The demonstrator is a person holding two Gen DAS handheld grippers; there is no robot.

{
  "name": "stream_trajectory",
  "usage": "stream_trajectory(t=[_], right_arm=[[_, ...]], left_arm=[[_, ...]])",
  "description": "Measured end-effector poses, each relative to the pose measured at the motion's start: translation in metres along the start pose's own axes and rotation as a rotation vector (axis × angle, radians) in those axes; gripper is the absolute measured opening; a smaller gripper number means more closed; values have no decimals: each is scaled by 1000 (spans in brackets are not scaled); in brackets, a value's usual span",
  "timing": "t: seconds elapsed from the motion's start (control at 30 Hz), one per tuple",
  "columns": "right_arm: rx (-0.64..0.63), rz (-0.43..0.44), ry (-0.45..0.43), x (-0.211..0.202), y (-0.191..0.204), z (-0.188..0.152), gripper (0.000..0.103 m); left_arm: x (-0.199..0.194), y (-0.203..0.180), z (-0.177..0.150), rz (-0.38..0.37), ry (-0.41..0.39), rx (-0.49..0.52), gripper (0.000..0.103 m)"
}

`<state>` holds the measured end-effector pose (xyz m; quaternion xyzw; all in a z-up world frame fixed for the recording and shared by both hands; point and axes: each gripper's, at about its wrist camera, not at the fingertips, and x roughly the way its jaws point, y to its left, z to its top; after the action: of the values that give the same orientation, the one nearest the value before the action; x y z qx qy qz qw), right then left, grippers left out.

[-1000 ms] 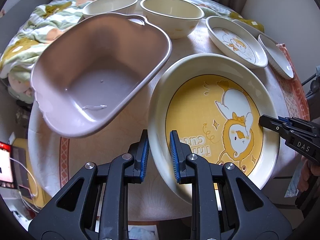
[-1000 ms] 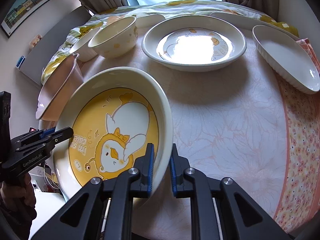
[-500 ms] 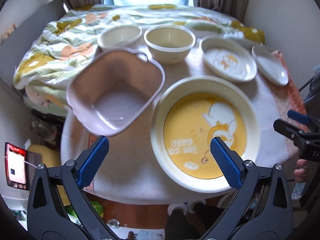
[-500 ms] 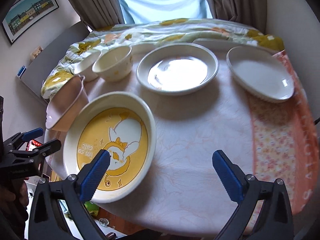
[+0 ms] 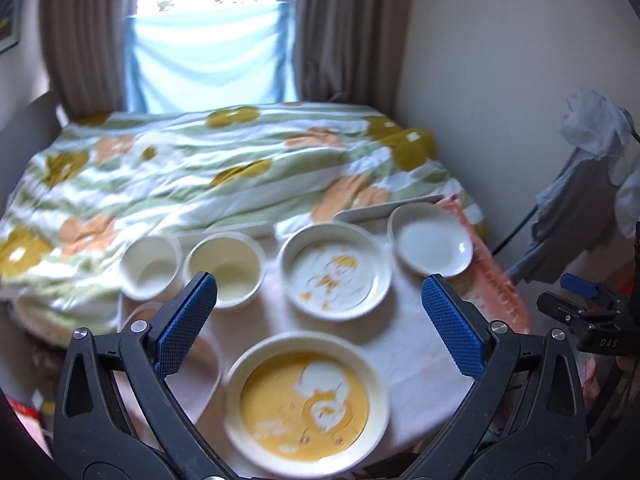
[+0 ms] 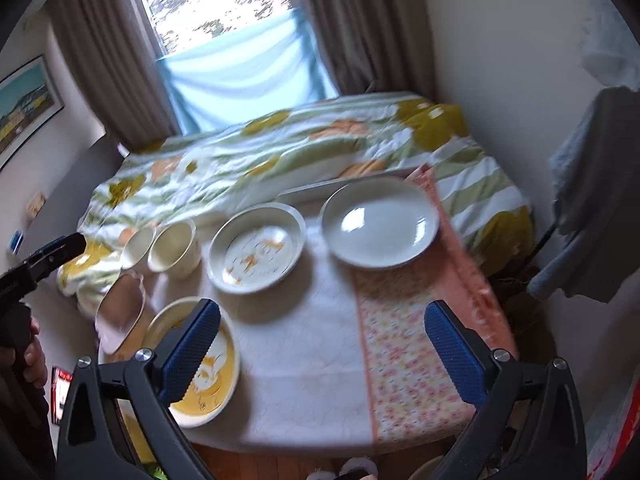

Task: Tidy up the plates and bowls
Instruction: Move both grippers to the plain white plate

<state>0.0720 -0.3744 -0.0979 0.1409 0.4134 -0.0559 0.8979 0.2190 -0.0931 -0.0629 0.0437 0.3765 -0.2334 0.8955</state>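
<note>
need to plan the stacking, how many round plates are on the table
3. The yellow plate at the near edge, the duck-print plate mid-table, the plain white plate far right. A flat tray edge behind them may hide more.

Your light comes from the window (image 5: 208, 4), blown out white above the blue cloth (image 5: 208, 64). Motion blur smears the bedspread (image 5: 200, 176) and dishes; only your gripper frames look sharp. A glare spot sits on the white plate (image 6: 378, 224). Fisheye bends the edges, corners black.
</note>
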Motion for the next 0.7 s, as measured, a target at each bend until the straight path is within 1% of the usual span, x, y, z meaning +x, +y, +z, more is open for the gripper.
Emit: stream_trajectory(t=[0.07, 0.17, 0.27, 0.37, 0.43, 0.53, 0.6, 0.67, 0.7], right_arm=[[27, -27, -3, -4, -14, 10, 102], [102, -30, -7, 3, -39, 26, 102], [158, -37, 17, 26, -65, 36, 102], [250, 2, 29, 55, -90, 41, 102], [303, 18, 47, 75, -102, 43, 101], [371, 40, 84, 110, -117, 44, 98], [413, 59, 113, 131, -126, 43, 94], [465, 83, 152, 154, -135, 40, 85], [485, 92, 171, 164, -139, 39, 83]], left_arm=[[19, -20, 19, -33, 17, 52, 102], [59, -44, 45, -86, 71, 108, 102], [105, -67, 65, -116, 137, 156, 102], [155, -85, 76, -161, 213, 172, 102], [189, -95, 80, -177, 267, 177, 102], [238, -112, 81, -185, 350, 220, 102], [267, -123, 78, -187, 401, 251, 101], [293, -132, 73, -196, 446, 268, 100], [305, -134, 71, -200, 466, 274, 98]])
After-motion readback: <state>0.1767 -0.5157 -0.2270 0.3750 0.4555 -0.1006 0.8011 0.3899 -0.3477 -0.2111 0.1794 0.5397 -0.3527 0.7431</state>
